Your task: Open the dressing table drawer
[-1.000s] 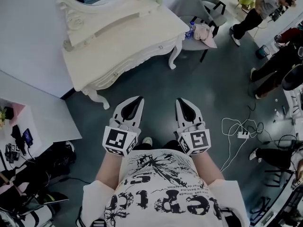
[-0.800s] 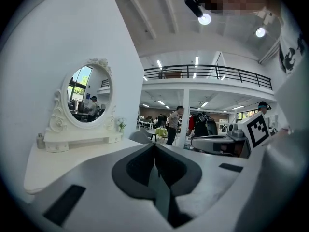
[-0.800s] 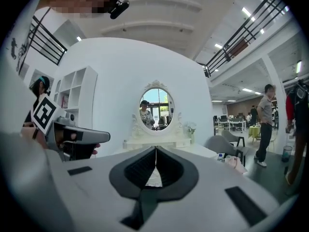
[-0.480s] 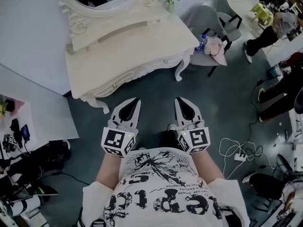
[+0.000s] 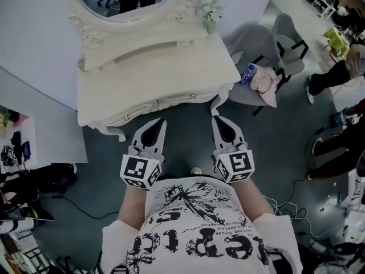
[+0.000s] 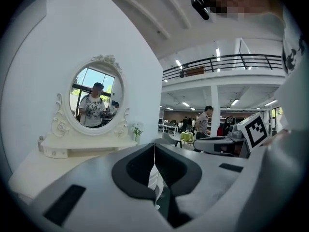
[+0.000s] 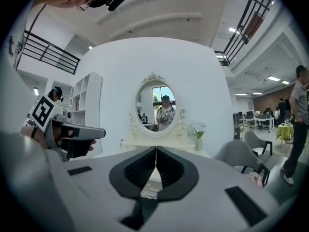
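Head view, white dressing table [image 5: 154, 61] with drawer [image 5: 162, 103] shut, contents hidden, left gripper [image 5: 161, 122] and right gripper [image 5: 217, 120] just before its front, nearer than a second ago, left gripper view, jaws together, empty, right gripper view, jaws together, empty.

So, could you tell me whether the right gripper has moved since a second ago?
Yes. The right gripper has come forward toward the dressing table: its tip, earlier well short, is now just before the front edge.

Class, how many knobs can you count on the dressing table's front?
2. The left knob and the right knob sit near opposite ends of the drawer front. Others may be hidden under the tabletop.
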`<state>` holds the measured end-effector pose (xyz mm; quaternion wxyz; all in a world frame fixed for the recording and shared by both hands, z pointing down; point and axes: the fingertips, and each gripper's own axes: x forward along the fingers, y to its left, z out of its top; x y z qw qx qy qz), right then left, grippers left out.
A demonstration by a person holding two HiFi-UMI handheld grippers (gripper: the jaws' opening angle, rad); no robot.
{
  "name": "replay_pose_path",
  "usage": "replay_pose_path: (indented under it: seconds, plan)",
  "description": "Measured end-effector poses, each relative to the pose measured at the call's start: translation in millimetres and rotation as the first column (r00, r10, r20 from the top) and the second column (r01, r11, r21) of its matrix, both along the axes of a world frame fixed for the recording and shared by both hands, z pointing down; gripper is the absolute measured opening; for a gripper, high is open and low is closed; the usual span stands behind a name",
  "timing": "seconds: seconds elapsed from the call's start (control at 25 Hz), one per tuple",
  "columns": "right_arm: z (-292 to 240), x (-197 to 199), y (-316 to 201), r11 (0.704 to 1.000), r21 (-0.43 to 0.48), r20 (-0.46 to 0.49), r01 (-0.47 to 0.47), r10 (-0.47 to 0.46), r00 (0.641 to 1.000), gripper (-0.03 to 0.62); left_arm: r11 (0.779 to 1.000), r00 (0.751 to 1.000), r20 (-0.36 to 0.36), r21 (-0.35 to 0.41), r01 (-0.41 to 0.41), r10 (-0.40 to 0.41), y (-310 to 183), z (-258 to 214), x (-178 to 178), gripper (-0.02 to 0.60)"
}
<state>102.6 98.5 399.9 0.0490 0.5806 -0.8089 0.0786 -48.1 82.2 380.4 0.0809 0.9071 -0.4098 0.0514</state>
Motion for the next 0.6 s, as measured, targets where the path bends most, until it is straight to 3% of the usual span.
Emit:
replay_pose_path:
  seconds: [0.36,0.6]
  plan:
    - [25.8,42.2,-69.1,0.997,-0.046,0.000,0.060,-0.060,0.998,0.018,0.997,0.998,0.025,-0.041,0.066,-0.065,-57.1,20.4,38.8,0.020]
    - [38.0,51.1,-140.1,0.997,-0.064,0.001,0.052,-0.052,0.999,0.018,0.998,0.999,0.027,-0.042,0.041,-0.040,-129.8,23.6,54.8,0.020]
